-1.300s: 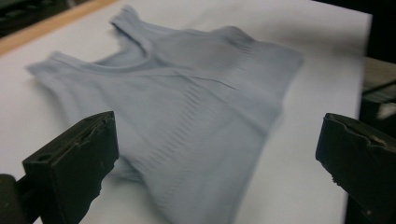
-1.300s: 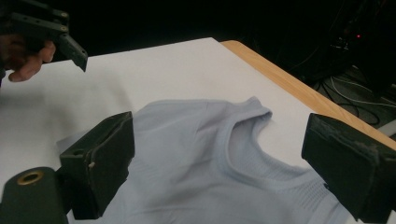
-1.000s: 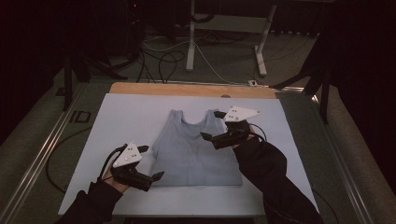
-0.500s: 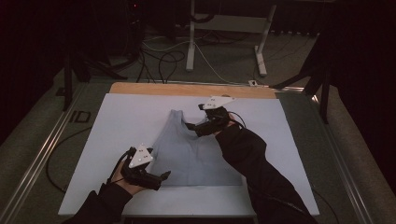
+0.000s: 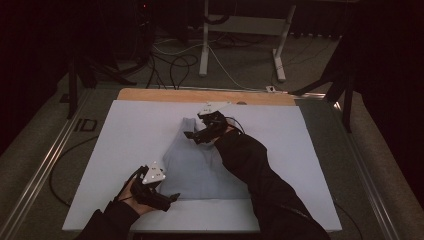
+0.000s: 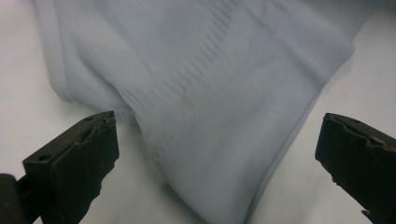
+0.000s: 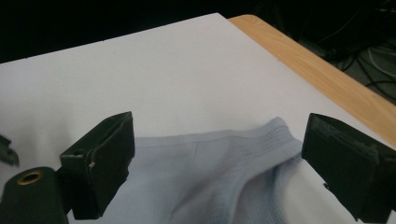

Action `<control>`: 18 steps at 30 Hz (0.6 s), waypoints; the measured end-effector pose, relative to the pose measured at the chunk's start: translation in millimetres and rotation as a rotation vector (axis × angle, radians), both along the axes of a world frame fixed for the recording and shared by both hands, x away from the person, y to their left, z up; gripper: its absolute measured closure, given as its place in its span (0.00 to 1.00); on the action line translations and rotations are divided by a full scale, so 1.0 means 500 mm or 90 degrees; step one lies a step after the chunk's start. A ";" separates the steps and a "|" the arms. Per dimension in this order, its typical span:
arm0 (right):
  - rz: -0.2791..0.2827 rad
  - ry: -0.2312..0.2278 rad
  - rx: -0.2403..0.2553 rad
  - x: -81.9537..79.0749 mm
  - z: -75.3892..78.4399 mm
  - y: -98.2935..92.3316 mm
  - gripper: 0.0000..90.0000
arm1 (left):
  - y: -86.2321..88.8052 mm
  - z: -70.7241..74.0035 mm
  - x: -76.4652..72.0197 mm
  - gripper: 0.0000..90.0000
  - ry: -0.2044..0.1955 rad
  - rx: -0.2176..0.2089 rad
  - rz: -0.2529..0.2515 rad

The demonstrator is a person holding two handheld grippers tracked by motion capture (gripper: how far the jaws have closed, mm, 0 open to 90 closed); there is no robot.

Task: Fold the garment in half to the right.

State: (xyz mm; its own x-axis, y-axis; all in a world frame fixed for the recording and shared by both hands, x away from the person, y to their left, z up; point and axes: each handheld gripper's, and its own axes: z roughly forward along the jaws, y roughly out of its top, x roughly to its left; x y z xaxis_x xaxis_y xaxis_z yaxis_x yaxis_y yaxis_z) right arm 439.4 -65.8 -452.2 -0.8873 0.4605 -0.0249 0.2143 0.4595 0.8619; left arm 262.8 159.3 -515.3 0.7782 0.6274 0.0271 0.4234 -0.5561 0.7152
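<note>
A pale blue sleeveless top (image 5: 192,167) lies on the white table cover (image 5: 130,145). My right gripper (image 5: 196,135) hovers over the top's far left shoulder strap (image 7: 261,133), jaws wide open and holding nothing. The sleeve of that arm crosses the garment's right side and hides it. My left gripper (image 5: 167,197) sits at the near left corner of the top, also open. In the left gripper view the ribbed hem corner (image 6: 210,154) lies between the spread jaws of the left gripper (image 6: 217,158). In the right gripper view the right gripper (image 7: 224,163) stands open above the fabric.
A wooden strip (image 5: 200,96) runs along the table's far edge. Behind it on the floor are cables (image 5: 170,65) and a white stand (image 5: 205,45). Metal rails (image 5: 45,165) border the table's left side. Bare white cover lies left and right of the garment.
My right gripper has swung from the top's right strap across to its left strap. My left gripper has shifted slightly nearer and rightward, to the hem corner.
</note>
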 end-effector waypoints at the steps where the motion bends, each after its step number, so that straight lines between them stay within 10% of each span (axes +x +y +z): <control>1: 0.002 0.000 -0.007 0.005 -0.002 0.010 0.11 | 0.001 -0.007 0.001 0.01 0.006 0.008 0.003; 18: -0.015 0.010 -0.032 0.046 -0.026 0.041 0.11 | -0.002 -0.028 0.005 0.46 0.050 0.046 -0.039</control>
